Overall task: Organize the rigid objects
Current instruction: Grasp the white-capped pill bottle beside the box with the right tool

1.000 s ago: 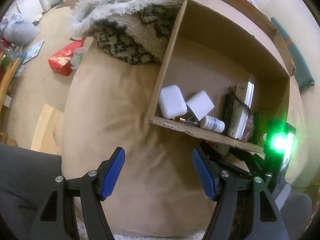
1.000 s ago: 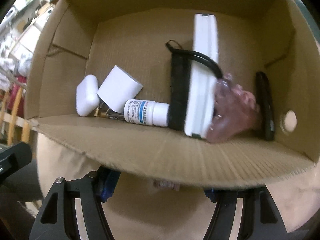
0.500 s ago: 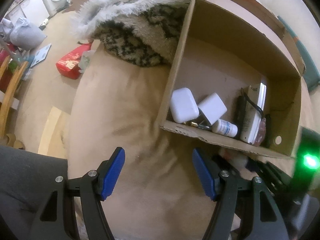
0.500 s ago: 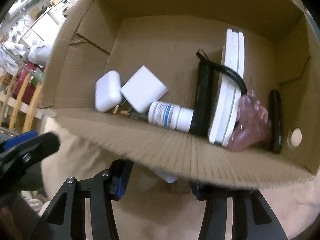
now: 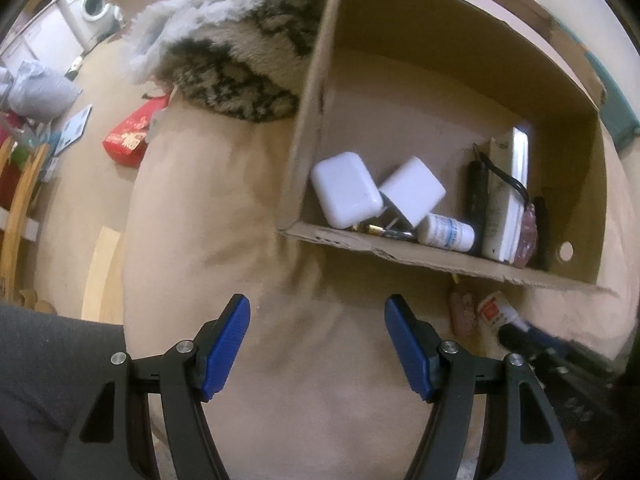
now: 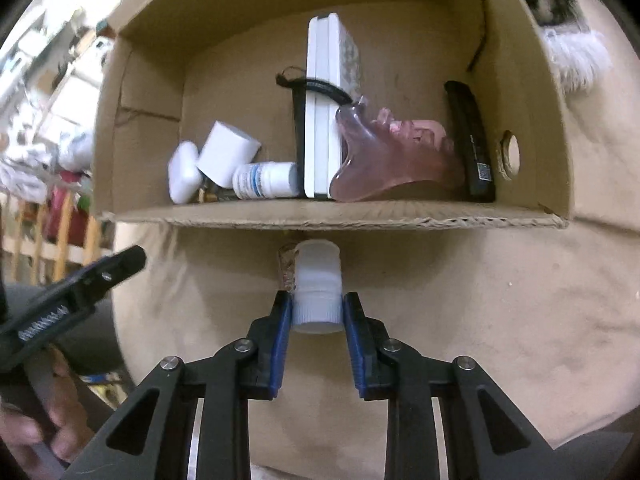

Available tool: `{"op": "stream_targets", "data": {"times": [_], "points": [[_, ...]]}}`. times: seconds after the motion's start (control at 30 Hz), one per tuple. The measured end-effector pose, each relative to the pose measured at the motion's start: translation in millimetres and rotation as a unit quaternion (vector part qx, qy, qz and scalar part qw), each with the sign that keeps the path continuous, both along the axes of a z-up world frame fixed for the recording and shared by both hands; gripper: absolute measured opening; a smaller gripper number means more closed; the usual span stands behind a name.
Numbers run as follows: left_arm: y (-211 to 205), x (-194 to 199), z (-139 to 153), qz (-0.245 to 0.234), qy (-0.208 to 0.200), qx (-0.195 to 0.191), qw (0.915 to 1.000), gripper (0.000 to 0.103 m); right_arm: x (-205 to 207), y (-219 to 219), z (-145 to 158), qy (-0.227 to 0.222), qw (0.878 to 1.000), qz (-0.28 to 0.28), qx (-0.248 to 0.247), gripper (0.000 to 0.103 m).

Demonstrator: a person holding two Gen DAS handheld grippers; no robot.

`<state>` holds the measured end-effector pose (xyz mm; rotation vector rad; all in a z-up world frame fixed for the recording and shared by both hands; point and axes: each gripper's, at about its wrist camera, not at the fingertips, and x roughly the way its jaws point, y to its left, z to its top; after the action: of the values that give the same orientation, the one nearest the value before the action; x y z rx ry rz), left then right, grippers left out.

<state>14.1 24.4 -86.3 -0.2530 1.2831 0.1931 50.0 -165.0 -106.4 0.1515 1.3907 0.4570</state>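
A: White plastic, one small bottle (image 6: 318,280), ribbed cap end towards the camera. Location: between the blue pads of the right tongs (image 6: 317,316), just outside the near wall of the cardboard box (image 6: 332,220), over the beige cushion (image 6: 480,320).

B: Grip status?

A: The right tongs have just been closing, and the pads now press on the cap from both sides. Held, by my reading. Left tongs (image 5: 318,344): spread about halfway, nothing between the pads, only cushion below.

B: Long axis of the bottle?

A: Runs straight out from the right tongs towards the box, base end foremost. The base sits just under the box's near edge.

B: So which way is the box from the load?

A: Ahead and above the near wall's lip. Contents already entered along that wall: white case (image 6: 184,178), white charger block (image 6: 228,154), second labelled bottle (image 6: 266,180) lying on its side, flat white device (image 6: 320,104) standing on edge, pink translucent piece (image 6: 396,160), black bar (image 6: 474,148).

B: Nearer hand?

A: Right, plainly; it already has the item. The left is off to the side, well apart. Judgement: the bottle must clear the lip before going in. A small pinkish item (image 5: 464,314) lies beside it on the cushion.
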Motion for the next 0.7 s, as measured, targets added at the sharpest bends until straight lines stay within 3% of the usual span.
{"op": "stream_targets", "data": {"times": [0.23,0.33,0.53,0.7], "points": [[-38.6,8.0,-12.8,-0.033,0.005,-0.013,0.9994,0.067,2.0,-33.0,4.4,-0.012,0.998,-0.055,0.024,0.028],[-66.9,16.6,-24.6,-0.043,0.013,-0.011,0.9989,0.067,3.4,-52.2,6.3,-0.021,0.996,-0.092,-0.008,0.028],[-110.6,39.1,-50.4,-0.059,0.036,0.004,0.9976,0.067,7.9,-78.9,3.7,-0.008,0.989,-0.143,0.023,0.028],[-112.9,57.6,-66.6,-0.027,0.044,0.024,0.9984,0.067,17.3,-89.8,8.4,-0.011,0.988,-0.15,0.033,0.028]]}}
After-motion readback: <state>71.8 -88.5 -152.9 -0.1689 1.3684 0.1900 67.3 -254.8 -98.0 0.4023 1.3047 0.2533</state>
